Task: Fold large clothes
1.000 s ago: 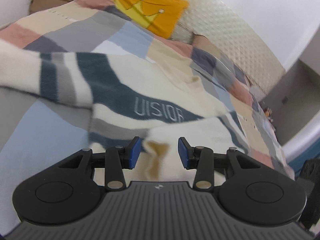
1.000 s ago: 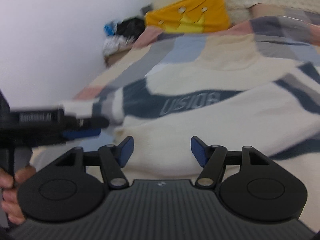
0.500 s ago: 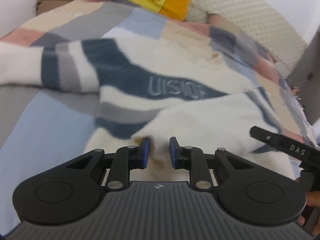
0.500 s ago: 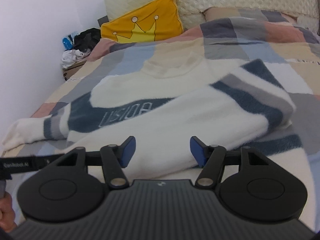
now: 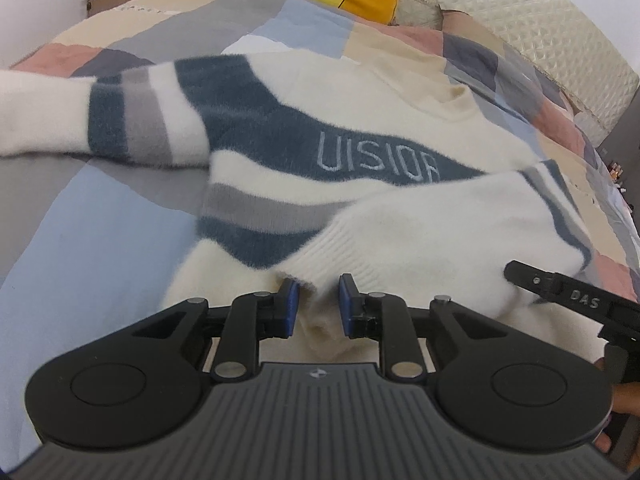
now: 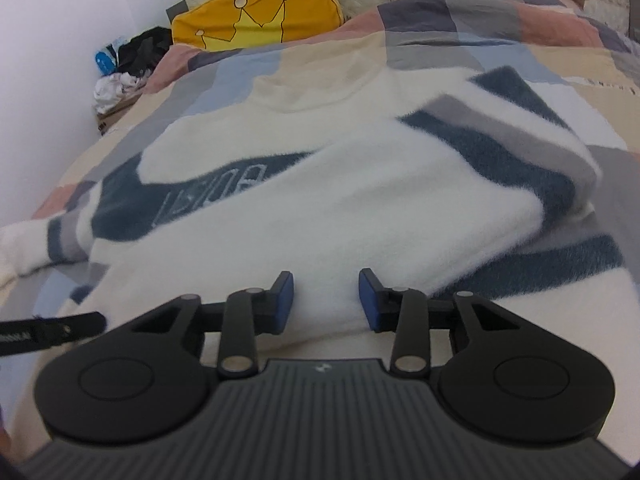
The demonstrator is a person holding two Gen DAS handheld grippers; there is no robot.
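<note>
Bedspread (image 5: 100, 248) bears sweater (image 5: 360, 128); left tool (image 5: 316, 304) pinches its hem.

Pale letters reading "UISIOR" run along the sweater's (image 5: 360, 128) dark blue band, and "DAS" marks the right gripper (image 5: 576, 300) beside it.

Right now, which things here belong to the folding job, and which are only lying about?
For the job: sweater; left gripper, holding its hem; right gripper, closing over it.

Lying about: yellow crown pillow; clothes heap; patchwork blanket.
</note>
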